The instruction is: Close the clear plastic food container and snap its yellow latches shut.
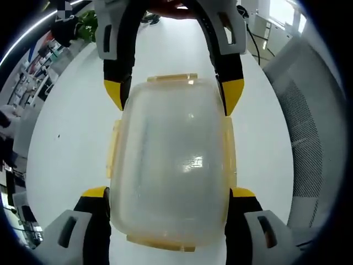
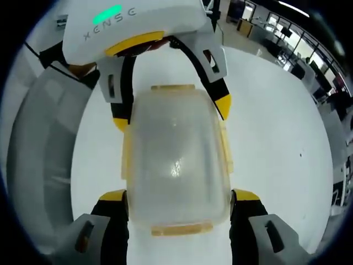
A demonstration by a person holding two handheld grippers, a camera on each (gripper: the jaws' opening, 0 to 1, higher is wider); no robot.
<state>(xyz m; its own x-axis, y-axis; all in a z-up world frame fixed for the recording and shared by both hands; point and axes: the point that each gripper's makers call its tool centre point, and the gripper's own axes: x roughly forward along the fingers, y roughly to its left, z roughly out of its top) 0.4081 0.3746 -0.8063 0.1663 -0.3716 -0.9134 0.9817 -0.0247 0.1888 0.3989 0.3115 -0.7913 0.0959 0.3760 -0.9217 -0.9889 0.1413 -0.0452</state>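
Your left hand-held gripper (image 1: 168, 193) straddles one end of the clear food container (image 1: 172, 160) on the white desk (image 1: 71, 138), jaws wide, and your right hand-held gripper (image 2: 179, 196) brackets the opposite end. The right gripper view adds a grey chair (image 2: 38, 160) beside the desk; the left gripper view shows a plant (image 1: 87, 25).

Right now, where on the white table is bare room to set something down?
Bare white table lies along both long sides of the clear container, out to the table edge. Both ends are crowded: the left gripper straddles one, the right gripper the other.
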